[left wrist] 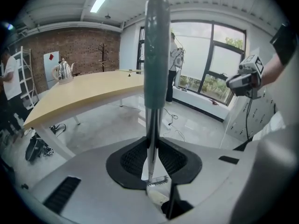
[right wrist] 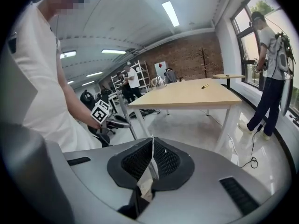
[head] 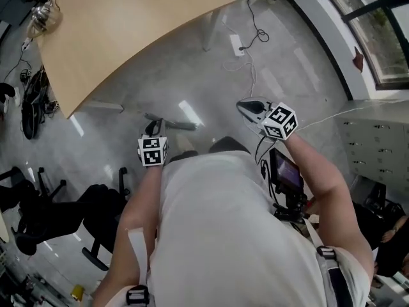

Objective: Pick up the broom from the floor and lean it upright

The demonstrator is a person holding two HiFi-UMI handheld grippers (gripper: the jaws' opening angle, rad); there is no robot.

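Note:
My left gripper (left wrist: 150, 146) is shut on the broom's metal pole (left wrist: 150, 139). The pole rises upright between the jaws to a grey-green grip sleeve (left wrist: 156, 55). From the head view the left gripper (head: 153, 130) is in front of the person's body, and the pole (head: 174, 123) shows as a short grey bar beyond it. The right gripper (right wrist: 152, 146) is shut with nothing between its jaws. It is apart from the broom, to the right (head: 252, 107), and the left gripper view shows it (left wrist: 245, 78) in the air. The right gripper view shows the pole (right wrist: 127, 118) in the left gripper (right wrist: 105, 115). The broom's head is hidden.
A long wooden table (head: 128, 31) stands ahead, with a kettle (left wrist: 63, 71) on it. Cables (head: 249, 43) trail over the grey floor. Black office chairs (head: 57, 216) sit at the left and drawer cabinets (head: 377, 146) at the right. A person (right wrist: 271, 69) stands by the window.

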